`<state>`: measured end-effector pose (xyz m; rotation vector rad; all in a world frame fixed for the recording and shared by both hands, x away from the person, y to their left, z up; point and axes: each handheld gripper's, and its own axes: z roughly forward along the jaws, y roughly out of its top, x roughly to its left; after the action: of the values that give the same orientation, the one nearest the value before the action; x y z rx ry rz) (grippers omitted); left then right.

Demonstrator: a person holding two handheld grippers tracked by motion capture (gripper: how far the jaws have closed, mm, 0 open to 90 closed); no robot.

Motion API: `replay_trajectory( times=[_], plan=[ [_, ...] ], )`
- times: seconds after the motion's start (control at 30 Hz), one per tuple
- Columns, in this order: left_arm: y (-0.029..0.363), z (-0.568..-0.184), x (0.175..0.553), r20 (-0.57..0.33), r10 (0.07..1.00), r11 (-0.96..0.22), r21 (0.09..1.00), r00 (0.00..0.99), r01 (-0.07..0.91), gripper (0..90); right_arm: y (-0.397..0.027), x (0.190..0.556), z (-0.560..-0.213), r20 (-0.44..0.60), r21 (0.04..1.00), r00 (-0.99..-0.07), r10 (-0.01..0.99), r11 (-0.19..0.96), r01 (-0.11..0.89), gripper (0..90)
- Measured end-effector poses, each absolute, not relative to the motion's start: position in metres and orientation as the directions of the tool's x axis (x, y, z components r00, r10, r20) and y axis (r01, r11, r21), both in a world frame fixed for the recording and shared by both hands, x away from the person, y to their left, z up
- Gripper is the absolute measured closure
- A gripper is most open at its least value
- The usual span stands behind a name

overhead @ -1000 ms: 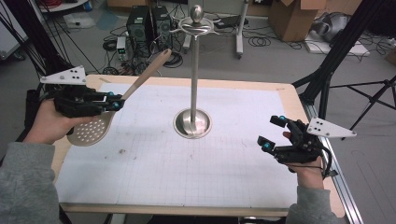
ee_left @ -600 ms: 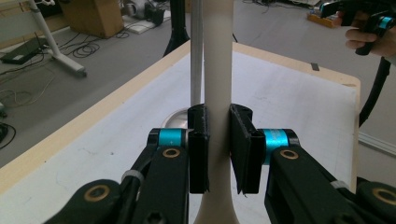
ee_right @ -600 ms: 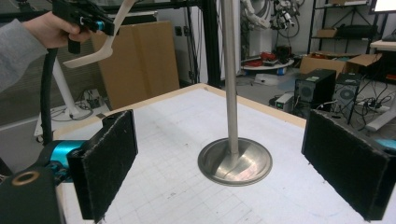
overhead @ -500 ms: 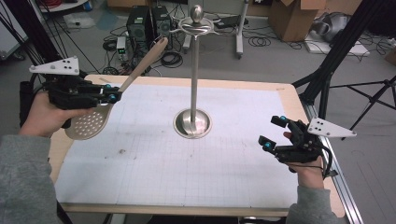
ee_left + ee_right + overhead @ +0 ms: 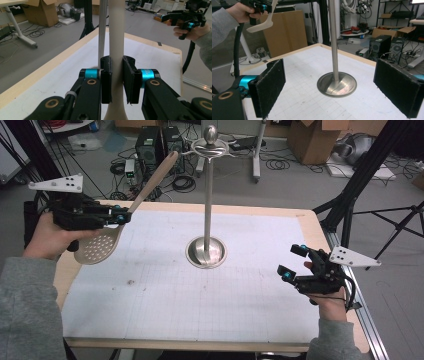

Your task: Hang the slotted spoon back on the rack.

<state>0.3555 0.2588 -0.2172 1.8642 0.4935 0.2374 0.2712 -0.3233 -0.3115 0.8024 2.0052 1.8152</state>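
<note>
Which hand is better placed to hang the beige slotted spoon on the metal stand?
Left. The left gripper already clamps the beige slotted spoon by its handle, raised near the silver metal stand. The right gripper is open and holds nothing.

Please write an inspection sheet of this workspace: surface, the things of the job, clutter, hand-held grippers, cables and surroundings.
Surface: white gridded mat on a wooden table; one small dark spot on the mat.
Job's things: slotted spoon, beige, held off the table, handle slanting up; metal stand upright mid-table on its round base.
Clutter: nothing seen on the table.
Grippers: left hand-held gripper shut on the spoon's handle; right hand-held gripper open, empty, facing the stand.
Cables: coils on the floor behind the table.
Surroundings: computer towers, cardboard boxes, black tripod legs.
</note>
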Motion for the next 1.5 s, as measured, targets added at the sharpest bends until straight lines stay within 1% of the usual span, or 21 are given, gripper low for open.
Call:
replay_trajectory(
  times=[0.4,0.67,1.5],
  plan=[
    [0.256,-0.213,0.365,-0.103,0.434,-0.267,0.934,0.895,0.237,77.8,-0.328,0.271,-0.313,0.147,0.98,-0.785,0.602,0.017,0.196,9.5],
    [0.253,-0.213,0.369,-0.094,0.441,-0.269,0.935,0.893,0.232,77.8,-0.33,0.271,-0.313,0.146,0.981,-0.784,0.604,0.016,0.195,9.5],
    [0.24,-0.219,0.376,-0.113,0.427,-0.277,0.928,0.897,0.249,77.7,-0.331,0.27,-0.311,0.144,0.981,-0.784,0.604,0.016,0.192,9.5]
  ],
)
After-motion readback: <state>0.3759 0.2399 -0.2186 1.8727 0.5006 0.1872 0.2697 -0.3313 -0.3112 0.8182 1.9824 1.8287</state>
